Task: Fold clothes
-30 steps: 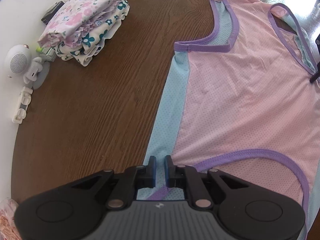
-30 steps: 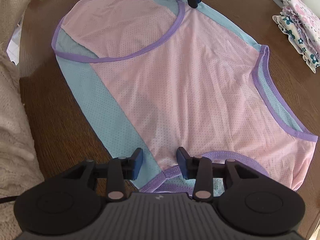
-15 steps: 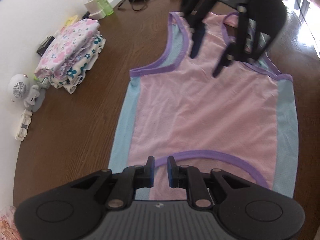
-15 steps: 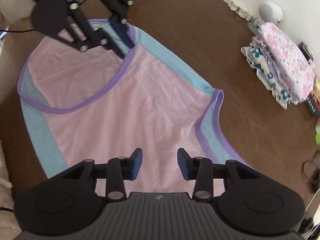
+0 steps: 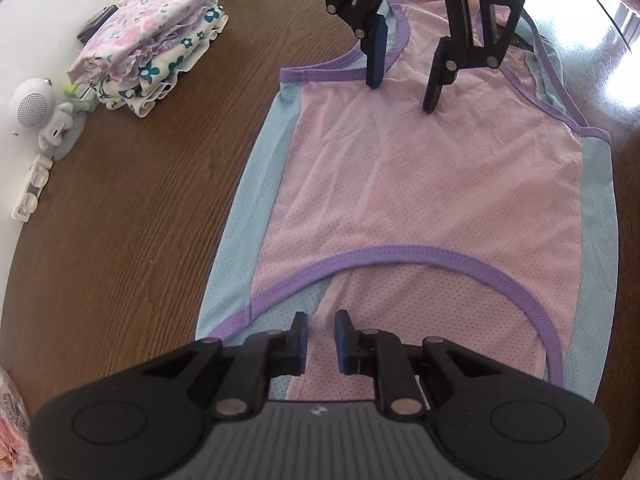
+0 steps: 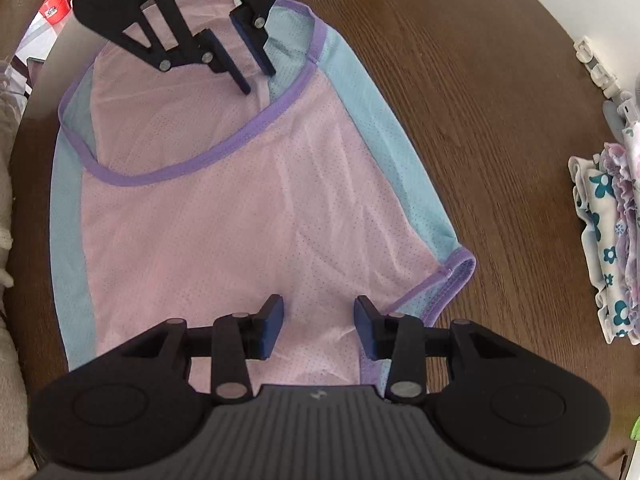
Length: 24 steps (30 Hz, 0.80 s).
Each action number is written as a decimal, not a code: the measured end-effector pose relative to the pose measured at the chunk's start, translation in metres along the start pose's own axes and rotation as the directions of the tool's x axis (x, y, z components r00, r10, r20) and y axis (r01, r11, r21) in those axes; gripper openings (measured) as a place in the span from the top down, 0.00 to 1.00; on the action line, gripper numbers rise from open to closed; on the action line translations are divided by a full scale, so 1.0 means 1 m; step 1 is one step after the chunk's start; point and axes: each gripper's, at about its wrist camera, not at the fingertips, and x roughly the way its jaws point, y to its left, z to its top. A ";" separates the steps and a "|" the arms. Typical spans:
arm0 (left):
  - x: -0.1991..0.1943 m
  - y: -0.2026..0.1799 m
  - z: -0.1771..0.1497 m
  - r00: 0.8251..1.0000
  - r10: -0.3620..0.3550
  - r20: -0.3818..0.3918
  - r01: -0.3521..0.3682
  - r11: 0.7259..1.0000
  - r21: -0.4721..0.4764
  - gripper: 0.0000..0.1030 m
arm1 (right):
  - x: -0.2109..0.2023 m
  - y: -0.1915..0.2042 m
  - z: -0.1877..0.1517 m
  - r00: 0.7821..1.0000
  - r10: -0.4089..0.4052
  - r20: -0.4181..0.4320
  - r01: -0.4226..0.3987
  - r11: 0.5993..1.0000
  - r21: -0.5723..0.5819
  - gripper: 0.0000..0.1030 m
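Observation:
A pink mesh tank top [image 5: 432, 184] with light-blue side panels and purple trim lies flat on the brown table; it also shows in the right wrist view [image 6: 248, 216]. My left gripper [image 5: 320, 336] is open a little, empty, over the hem end. It appears in the right wrist view [image 6: 256, 76] at the top. My right gripper [image 6: 319, 324] is open wide and empty, just above the chest area near an armhole. It shows in the left wrist view [image 5: 404, 92] at the far end.
A stack of folded floral clothes [image 5: 156, 44] sits at the table's left side, also seen in the right wrist view [image 6: 608, 240]. A small white speaker [image 5: 30, 106] and white clips [image 5: 32, 188] lie near the table edge. Beige knit fabric [image 6: 10, 240] lies beside the table.
Both grippers have let go of the garment's corners and shifted inward over it. The tank top now lies spread flat. The left jaws have opened slightly.

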 end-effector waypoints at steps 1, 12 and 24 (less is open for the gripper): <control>0.000 0.000 -0.001 1.000 -0.001 0.004 0.001 1.000 -0.004 0.87 | -0.001 -0.003 -0.004 1.000 0.016 -0.001 -0.016 1.000 0.000 0.61; -0.030 -0.012 -0.016 0.992 0.087 0.096 -0.068 0.980 -0.188 0.75 | -0.029 0.011 -0.019 0.987 -0.069 0.148 0.046 0.987 0.151 0.51; -0.094 -0.139 -0.099 0.894 0.324 0.310 -0.011 0.708 -0.706 0.10 | -0.050 0.160 -0.125 0.916 -0.238 0.323 -0.010 0.792 0.611 0.01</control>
